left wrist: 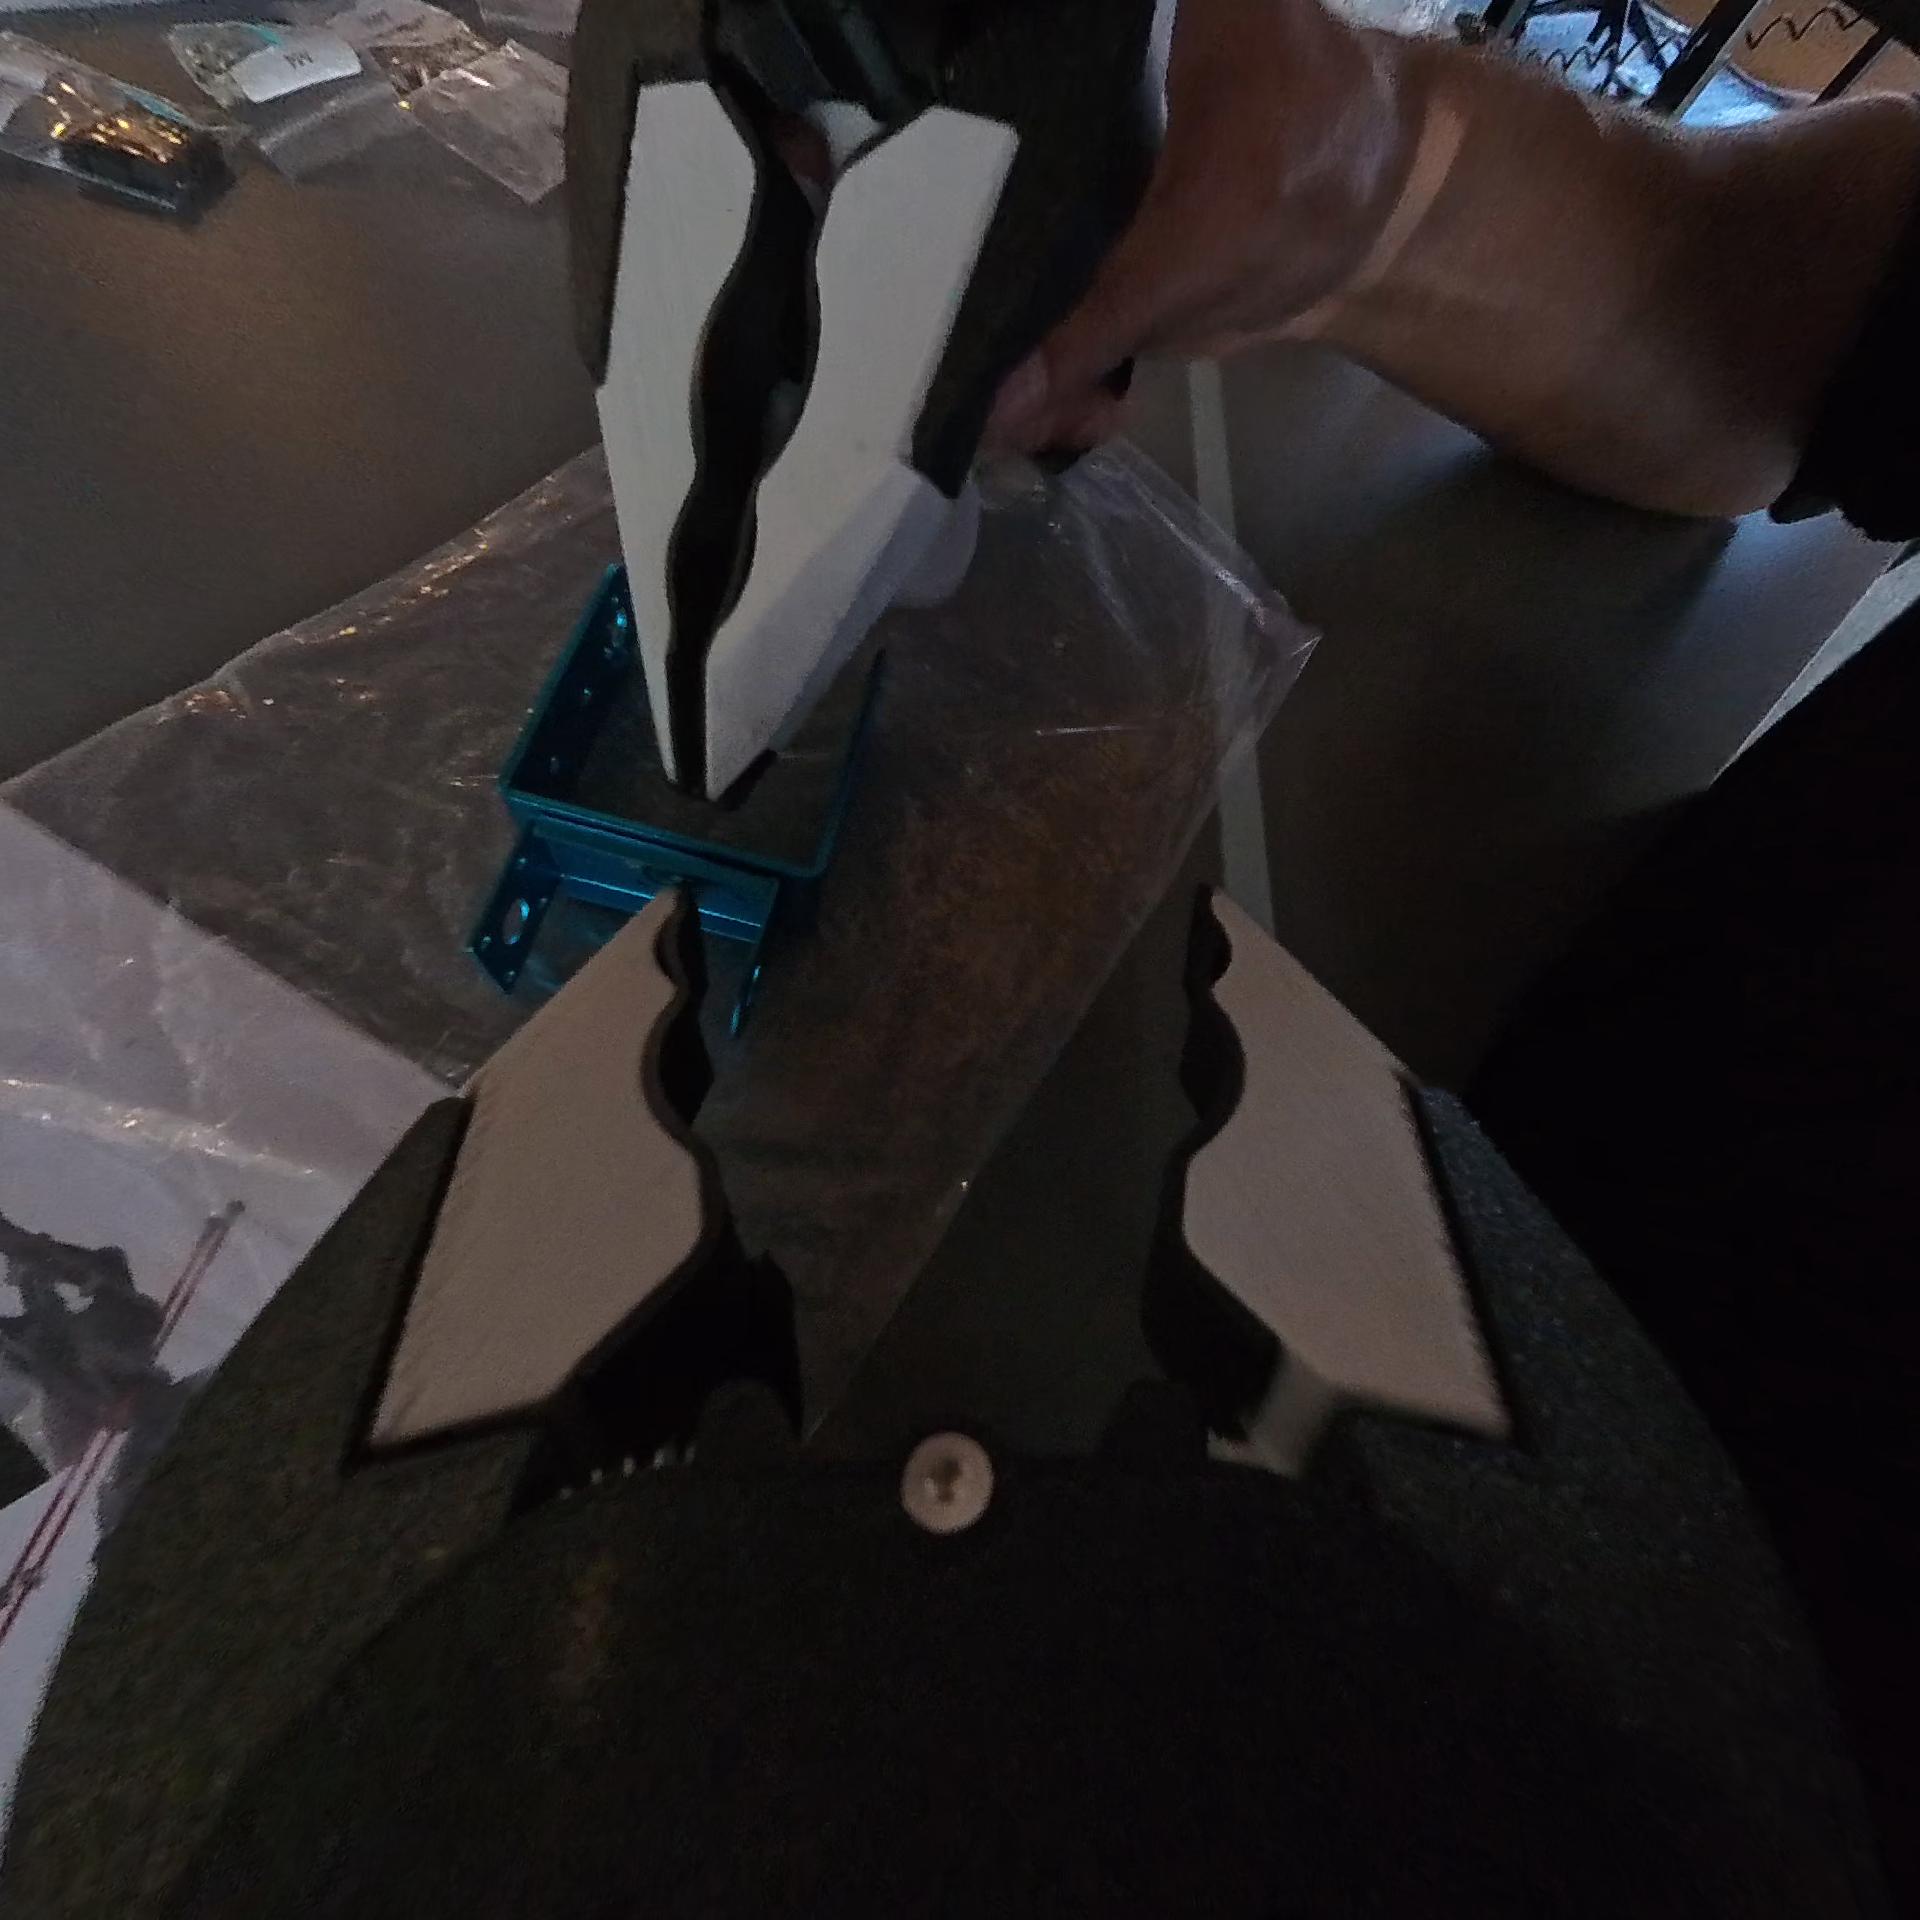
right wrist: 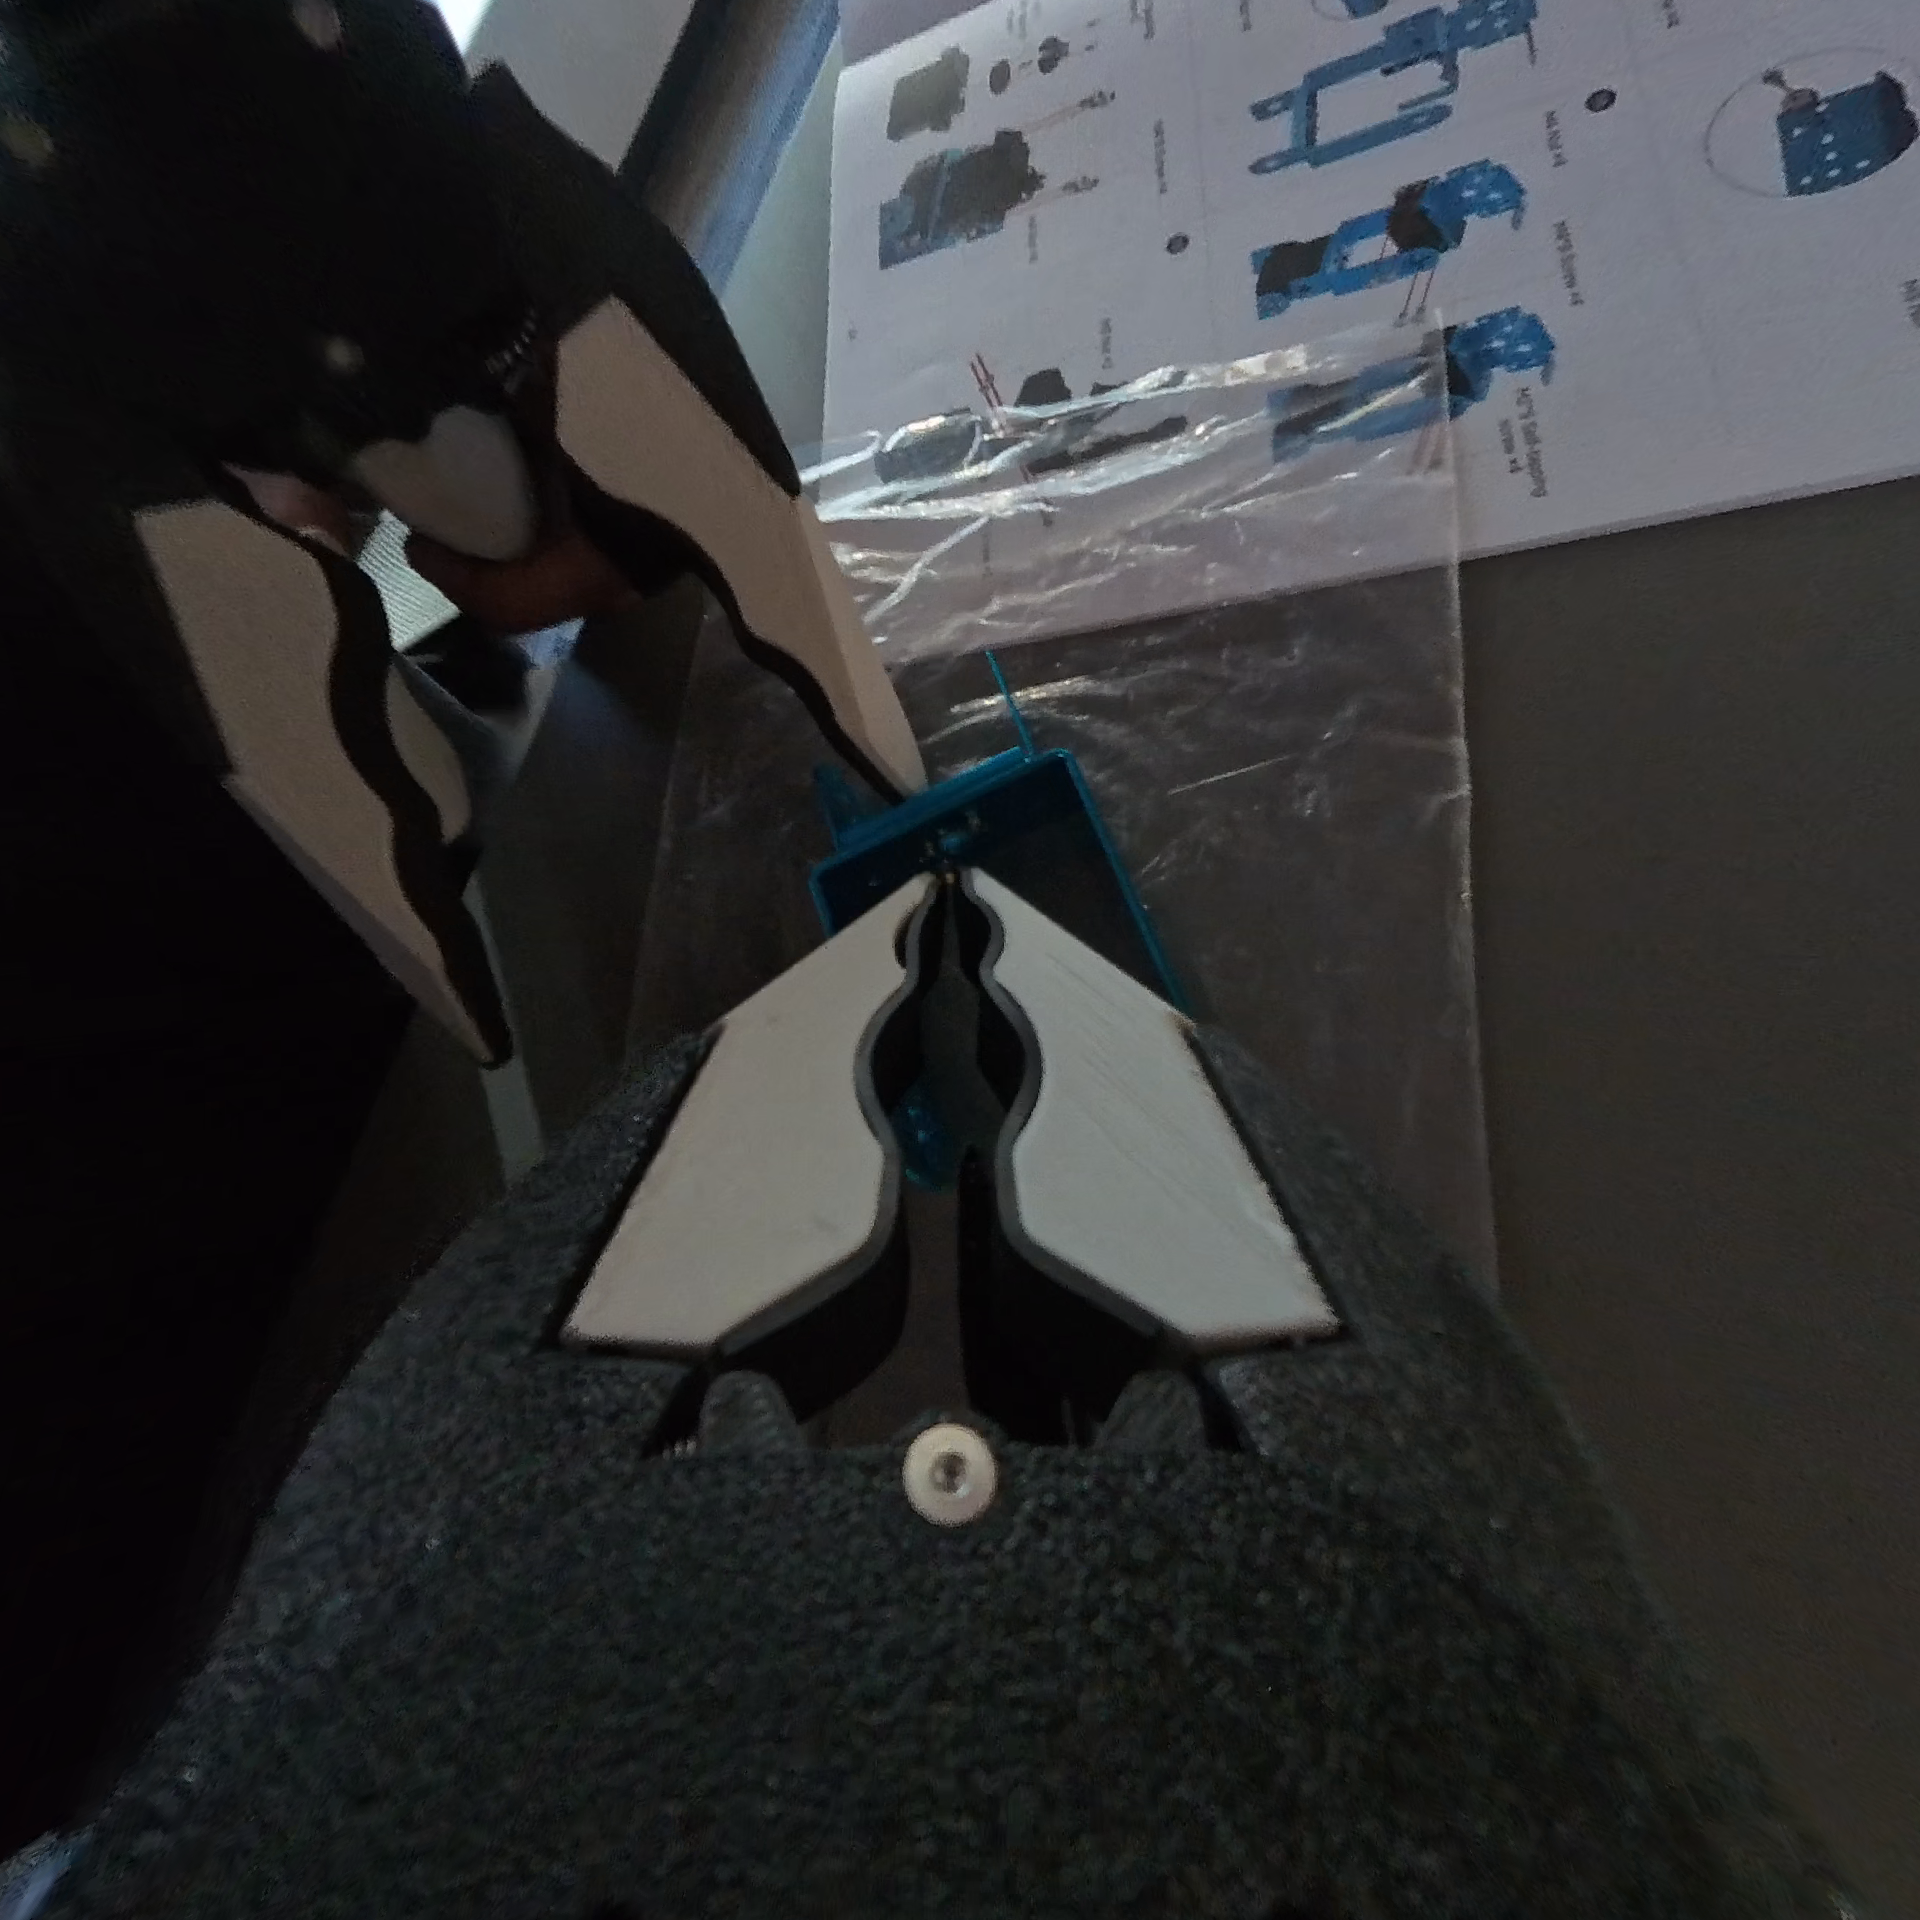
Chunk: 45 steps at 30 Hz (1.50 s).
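Blue bracket (right wrist: pixel 987 821) upright, opening upward

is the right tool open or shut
Shut: the right tool has its fingertips pinched together at the blue metal bracket.

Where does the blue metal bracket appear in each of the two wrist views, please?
Left wrist view: blue metal bracket left of centre, beneath the right tongs.
Right wrist view: at centre, just past the right tongs' tips.
Shared landmark: the clear plastic bag under it.
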Each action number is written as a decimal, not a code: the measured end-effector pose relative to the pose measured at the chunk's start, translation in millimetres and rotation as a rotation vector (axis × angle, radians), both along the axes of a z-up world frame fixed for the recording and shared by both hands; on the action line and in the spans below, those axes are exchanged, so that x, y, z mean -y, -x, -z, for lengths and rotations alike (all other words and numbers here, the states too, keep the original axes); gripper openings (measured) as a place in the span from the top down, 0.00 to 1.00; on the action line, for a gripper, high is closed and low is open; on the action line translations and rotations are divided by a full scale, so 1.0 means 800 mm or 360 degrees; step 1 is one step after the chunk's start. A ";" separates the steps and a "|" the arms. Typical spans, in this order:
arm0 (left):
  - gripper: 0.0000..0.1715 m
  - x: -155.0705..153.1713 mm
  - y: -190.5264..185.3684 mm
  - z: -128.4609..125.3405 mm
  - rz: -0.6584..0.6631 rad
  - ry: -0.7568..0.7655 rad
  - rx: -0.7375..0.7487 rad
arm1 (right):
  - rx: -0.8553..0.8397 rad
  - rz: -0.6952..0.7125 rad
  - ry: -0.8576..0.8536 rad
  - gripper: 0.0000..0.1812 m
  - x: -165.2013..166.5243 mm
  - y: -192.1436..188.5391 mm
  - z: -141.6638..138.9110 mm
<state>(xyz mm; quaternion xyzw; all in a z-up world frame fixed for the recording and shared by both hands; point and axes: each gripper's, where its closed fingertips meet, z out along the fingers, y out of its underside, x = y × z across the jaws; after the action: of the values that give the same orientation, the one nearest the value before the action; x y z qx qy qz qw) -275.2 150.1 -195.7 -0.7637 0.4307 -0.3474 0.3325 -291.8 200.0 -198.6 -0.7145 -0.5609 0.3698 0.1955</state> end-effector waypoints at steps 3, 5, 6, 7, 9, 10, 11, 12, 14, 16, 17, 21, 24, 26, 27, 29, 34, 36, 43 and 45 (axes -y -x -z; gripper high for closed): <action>0.46 0.001 -0.001 -0.002 0.0013 0.0011 0.0025 | -0.0008 -0.0024 -0.0090 0.99 -0.002 -0.001 0.001; 0.46 0.002 -0.001 -0.002 0.0026 0.0017 0.0038 | -0.0034 -0.0038 -0.0079 0.99 0.000 0.001 -0.002; 0.46 0.003 -0.001 -0.003 0.0034 0.0022 0.0044 | -0.0044 -0.0047 -0.0066 0.99 0.002 0.002 -0.003; 0.46 0.003 -0.001 -0.003 0.0040 0.0025 0.0050 | -0.0046 -0.0058 -0.0050 0.98 0.003 0.002 -0.003; 0.46 0.004 -0.002 -0.004 0.0051 0.0029 0.0061 | -0.0046 -0.0057 -0.0033 0.99 0.003 0.002 -0.002; 0.46 0.005 -0.002 -0.004 0.0057 0.0029 0.0064 | -0.0052 -0.0058 -0.0015 0.99 0.003 0.002 -0.002; 0.46 0.005 -0.002 -0.004 0.0059 0.0031 0.0065 | -0.0058 -0.0061 0.0010 0.99 0.003 0.002 -0.002; 0.46 0.005 -0.002 -0.004 0.0059 0.0036 0.0065 | -0.0068 -0.0064 0.0032 0.99 0.004 0.003 -0.003; 0.46 0.005 -0.002 -0.004 0.0060 0.0043 0.0068 | -0.0066 -0.0068 0.0048 0.99 0.004 0.003 -0.003; 0.46 0.004 -0.002 -0.004 0.0057 0.0048 0.0071 | -0.0036 -0.0067 0.0037 0.99 0.004 0.003 0.001; 0.46 0.004 -0.002 -0.004 0.0053 0.0051 0.0072 | -0.0033 -0.0075 0.0038 0.99 0.005 0.003 0.002; 0.46 0.004 -0.002 -0.003 0.0057 0.0048 0.0063 | -0.0017 -0.0087 0.0036 0.99 0.008 0.005 0.004; 0.46 0.004 -0.002 -0.003 0.0060 0.0045 0.0062 | -0.0017 -0.0084 0.0040 0.99 0.007 0.005 0.004; 0.46 0.005 -0.003 -0.003 0.0063 0.0045 0.0062 | -0.0015 -0.0082 0.0067 0.98 0.008 0.005 0.004; 0.46 0.005 -0.003 -0.003 0.0064 0.0045 0.0062 | -0.0020 -0.0079 0.0081 0.98 0.009 0.005 0.004; 0.46 0.005 -0.003 -0.003 0.0064 0.0043 0.0061 | -0.0028 -0.0070 0.0109 0.99 0.009 0.005 0.003; 0.46 0.005 -0.003 -0.003 0.0061 0.0040 0.0062 | -0.0039 -0.0049 0.0189 0.99 0.009 0.005 0.003; 0.46 0.004 -0.002 -0.004 0.0052 0.0040 0.0068 | -0.0026 -0.0029 0.0192 0.98 0.004 0.001 0.003; 0.46 0.005 -0.003 -0.003 0.0062 0.0030 0.0058 | 0.0021 -0.0074 0.0092 0.93 0.000 -0.008 0.000; 0.46 0.005 -0.004 -0.003 0.0066 0.0026 0.0053 | 0.0038 -0.0113 0.0035 0.92 0.006 -0.004 0.003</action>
<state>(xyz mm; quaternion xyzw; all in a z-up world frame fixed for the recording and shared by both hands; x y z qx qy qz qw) -272.4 146.3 -193.4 -0.7515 0.4380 -0.3704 0.3260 -288.3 195.5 -201.2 -0.7006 -0.5839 0.3742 0.1678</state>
